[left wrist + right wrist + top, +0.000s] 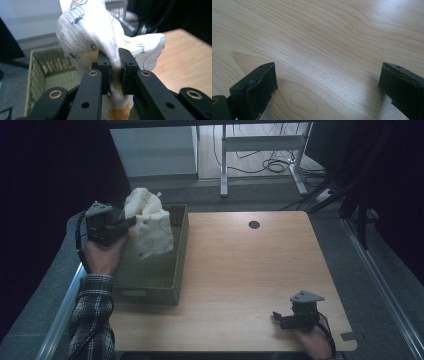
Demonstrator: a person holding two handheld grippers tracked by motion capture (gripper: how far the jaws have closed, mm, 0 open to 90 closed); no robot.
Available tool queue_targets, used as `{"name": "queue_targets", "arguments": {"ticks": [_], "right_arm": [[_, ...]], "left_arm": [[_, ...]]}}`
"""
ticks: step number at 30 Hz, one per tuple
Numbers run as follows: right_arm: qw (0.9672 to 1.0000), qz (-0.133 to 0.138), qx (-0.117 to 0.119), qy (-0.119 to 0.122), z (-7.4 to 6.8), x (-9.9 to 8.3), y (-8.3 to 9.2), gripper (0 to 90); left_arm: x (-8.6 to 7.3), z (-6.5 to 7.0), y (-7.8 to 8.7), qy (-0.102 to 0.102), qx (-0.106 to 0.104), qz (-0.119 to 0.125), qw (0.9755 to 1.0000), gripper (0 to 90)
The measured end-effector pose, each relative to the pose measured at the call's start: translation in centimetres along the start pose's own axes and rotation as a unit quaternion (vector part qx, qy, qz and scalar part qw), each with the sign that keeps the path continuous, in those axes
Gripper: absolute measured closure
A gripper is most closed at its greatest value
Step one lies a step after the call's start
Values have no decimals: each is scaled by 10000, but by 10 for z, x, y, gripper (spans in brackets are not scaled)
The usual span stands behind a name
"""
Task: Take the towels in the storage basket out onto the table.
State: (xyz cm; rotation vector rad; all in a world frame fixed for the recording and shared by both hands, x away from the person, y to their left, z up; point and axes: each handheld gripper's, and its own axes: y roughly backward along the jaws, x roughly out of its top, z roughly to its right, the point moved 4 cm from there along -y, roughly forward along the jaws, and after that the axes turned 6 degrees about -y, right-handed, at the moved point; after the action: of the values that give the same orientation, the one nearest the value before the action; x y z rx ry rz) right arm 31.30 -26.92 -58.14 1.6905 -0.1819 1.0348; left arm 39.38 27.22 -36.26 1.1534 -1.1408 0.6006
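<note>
A white cloth point(149, 222) with blue and yellow prints hangs bunched above the green woven basket point(176, 270) at the table's left. My left gripper point(129, 223) is shut on a fold of it, held up over the basket's left side. In the left gripper view the cloth point(100, 32) billows above the jaws and a pinched fold runs down between the pads point(106, 68). My right gripper point(280, 316) rests low near the table's front right edge, jaws wide apart over bare wood point(324, 50), nothing between them.
The wooden table point(250, 270) has a round cable hole point(254, 224) near its far edge. Beyond the table stand a white desk frame point(260, 150) and loose cables on the floor. Dark curtains close both sides.
</note>
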Motion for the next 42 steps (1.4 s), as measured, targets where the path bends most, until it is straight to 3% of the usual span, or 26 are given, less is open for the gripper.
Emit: {"name": "queue_targets", "arguments": {"ticks": [6,16,24,33,42], "right_arm": [[10000,2,1,4,0,0,0,16],[10000,0,7,1,0,0,0,16],[10000,4,-1,3,0,0,0,16],[10000,3,0,-1,0,0,0,16],[10000,1,16,7,0,0,0,16]], "left_arm": [[13,9,5,24,-135,403,9991,806],[31,42,3,-282,-342,755,9962,806],[33,68,-11,-335,-636,851,9938,805],[28,99,-27,-562,-773,846,9918,803],[22,135,-48,-570,-1012,956,9886,803]]}}
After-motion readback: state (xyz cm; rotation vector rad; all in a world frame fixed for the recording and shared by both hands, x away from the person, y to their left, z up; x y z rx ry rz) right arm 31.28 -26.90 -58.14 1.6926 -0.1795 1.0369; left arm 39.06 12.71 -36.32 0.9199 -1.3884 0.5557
